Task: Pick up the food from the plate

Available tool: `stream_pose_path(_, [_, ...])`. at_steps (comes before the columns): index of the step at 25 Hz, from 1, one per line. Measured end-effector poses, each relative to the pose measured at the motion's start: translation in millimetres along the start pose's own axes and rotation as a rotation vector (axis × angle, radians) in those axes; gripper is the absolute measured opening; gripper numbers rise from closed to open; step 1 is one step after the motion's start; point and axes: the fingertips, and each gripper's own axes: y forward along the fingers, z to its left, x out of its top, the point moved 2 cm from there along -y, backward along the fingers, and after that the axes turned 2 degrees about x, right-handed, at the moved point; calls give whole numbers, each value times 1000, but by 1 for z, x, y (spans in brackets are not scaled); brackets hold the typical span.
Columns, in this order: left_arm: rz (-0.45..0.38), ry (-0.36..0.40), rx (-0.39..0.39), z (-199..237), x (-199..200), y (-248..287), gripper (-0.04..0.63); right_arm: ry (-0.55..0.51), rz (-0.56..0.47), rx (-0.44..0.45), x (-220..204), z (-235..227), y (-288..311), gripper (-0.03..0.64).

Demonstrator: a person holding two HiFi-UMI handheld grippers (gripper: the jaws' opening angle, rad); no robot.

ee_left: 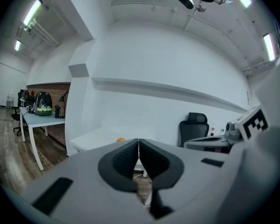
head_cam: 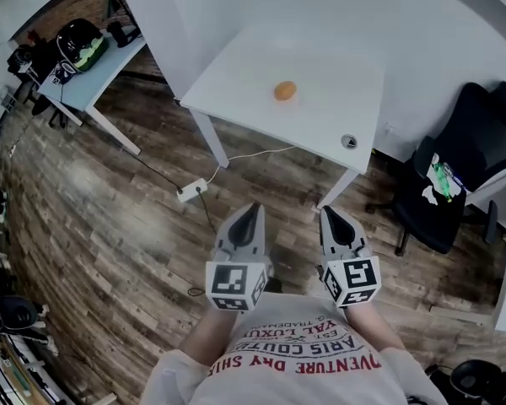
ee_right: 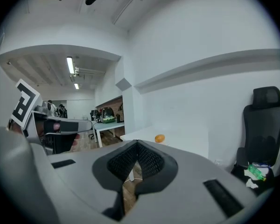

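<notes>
Approach stage, nothing picked up yet. I hold my left gripper (head_cam: 251,211) and right gripper (head_cam: 330,214) side by side close to my chest, over the wood floor (head_cam: 110,226) and well short of the white table (head_cam: 329,125).

Both tools empty. In the left gripper view the jaws are pressed together tip to tip with nothing between them. The right gripper view shows the same.

The food (head_cam: 285,90) is one small orange lump at 12 o'clock from my grippers, alone on the tabletop and well apart from both. I can't make out a plate under it against the white surface. Black office chair (head_cam: 455,167) at 2 o'clock, second table (head_cam: 97,74) at 10 o'clock, power strip (head_cam: 191,191) on the floor at 11 o'clock.

My read of the next move: close the gap to the table, spread one pair of jaws before arriving, then come in low and bracket the lump. It looks rounded, so it may roll if nudged off-centre.
</notes>
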Motion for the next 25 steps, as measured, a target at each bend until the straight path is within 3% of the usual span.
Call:
stream_pose_path(8, [10,11,-41,71,11,47,8,2,-12,-46,17,16,77,11])
stream_pose_path(15, [43,-9,-95,83,7,90,8,18,32,-79,13,0,116,11])
stream_pose_path(25, [69,-14,-86,105,13,196,8,34,58,-53,16,-58,204,11])
